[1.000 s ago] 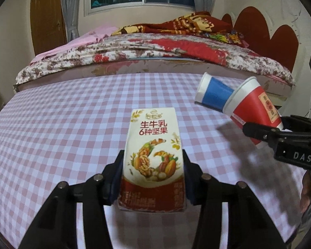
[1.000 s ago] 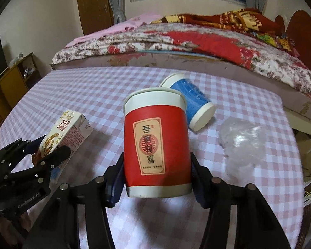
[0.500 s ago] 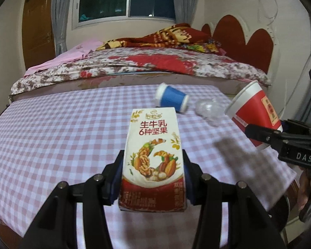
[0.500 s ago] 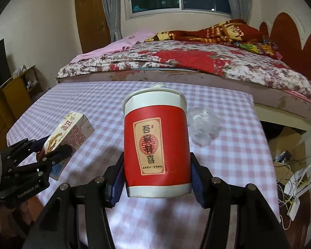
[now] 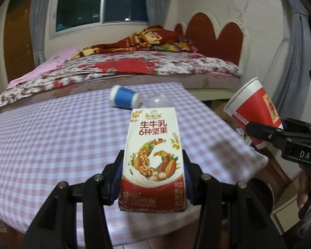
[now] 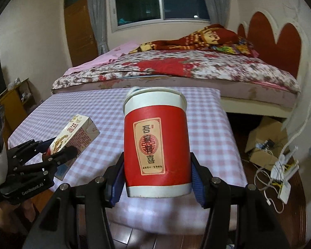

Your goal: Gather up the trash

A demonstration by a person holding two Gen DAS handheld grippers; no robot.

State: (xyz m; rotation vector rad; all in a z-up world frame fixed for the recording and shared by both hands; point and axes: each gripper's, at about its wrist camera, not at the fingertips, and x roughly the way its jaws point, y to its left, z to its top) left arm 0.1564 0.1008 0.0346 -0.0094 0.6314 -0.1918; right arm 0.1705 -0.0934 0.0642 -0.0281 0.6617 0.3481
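Left gripper [image 5: 153, 178]: jaws pinched on the lower sides of a nut milk carton [image 5: 152, 159], which is held upright and clear of the checked tablecloth [image 5: 51, 137], its printed front facing the camera. In the right wrist view the same gripper [image 6: 58, 155] appears at lower left, the carton [image 6: 75, 136] tilted in its grip above the near left part of the table.

Right gripper [image 6: 157, 176]: jaws pressed against both sides of a red paper cup [image 6: 156, 143], held upright with its white rim uppermost and a cream label facing the camera. In the left wrist view this gripper [image 5: 265, 132] enters from the right, and the red cup [image 5: 254, 112] leans with its open mouth toward the upper left, beyond the table's right edge.

On the tablecloth, near the far edge: a blue paper cup [image 5: 123, 100] lying on its side, with a crumpled clear plastic piece [image 5: 157, 101] just beside it to the right.

Background: a bed with a floral cover [image 5: 122, 68], a red headboard [image 5: 217, 35], a window [image 6: 161, 0], and a cardboard box [image 6: 265, 141] on the floor right of the table
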